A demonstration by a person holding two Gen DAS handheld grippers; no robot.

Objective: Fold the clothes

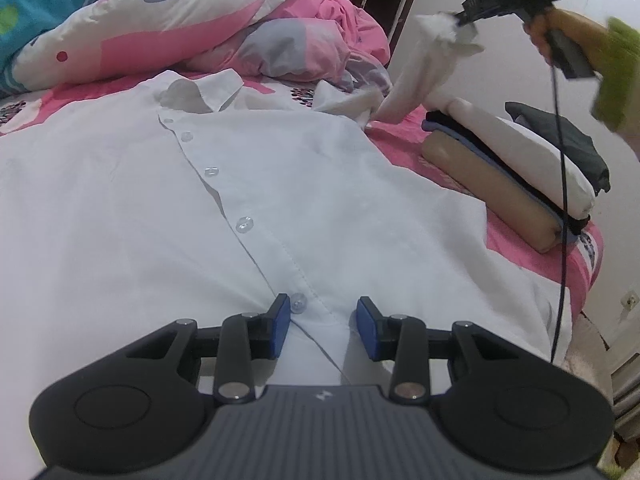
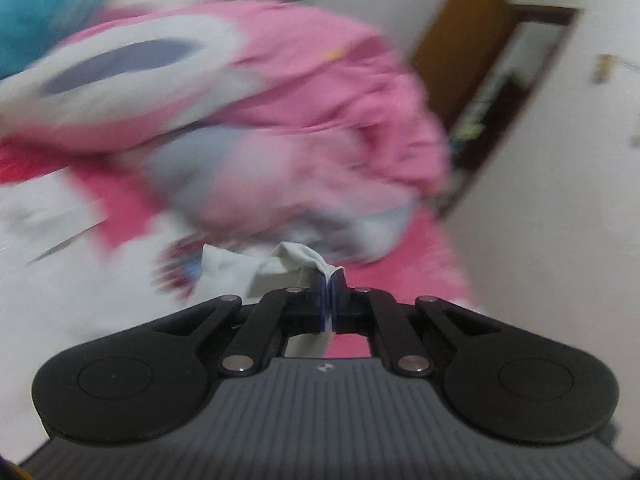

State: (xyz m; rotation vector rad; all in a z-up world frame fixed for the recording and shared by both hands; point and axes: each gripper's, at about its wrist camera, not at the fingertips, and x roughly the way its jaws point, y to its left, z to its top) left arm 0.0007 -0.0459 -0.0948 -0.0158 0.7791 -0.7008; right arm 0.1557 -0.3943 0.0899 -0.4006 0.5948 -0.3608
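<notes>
- Above the bed's right side, a bunched sleeve end (image 2: 296, 258) is being pinched flat between the closed blue pads of the right gripper (image 2: 329, 294).
- Over the hem, the left gripper (image 1: 323, 322) is being held partly open, nothing gripped.
- The white shirt (image 1: 280, 184) is being kept flat on the pink sheet (image 1: 532, 256), collar (image 1: 208, 92) pointing away, placket running lengthwise.
- Folded clothes (image 1: 520, 152) are being stacked alongside.

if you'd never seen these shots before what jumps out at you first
A white button-up shirt spread flat across the pink bed fills the left wrist view, with the left gripper open over its bottom button. At upper right, the right gripper has pinched the shirt's sleeve and holds it up in the air. Beside it sits a stack of folded clothes.
</notes>
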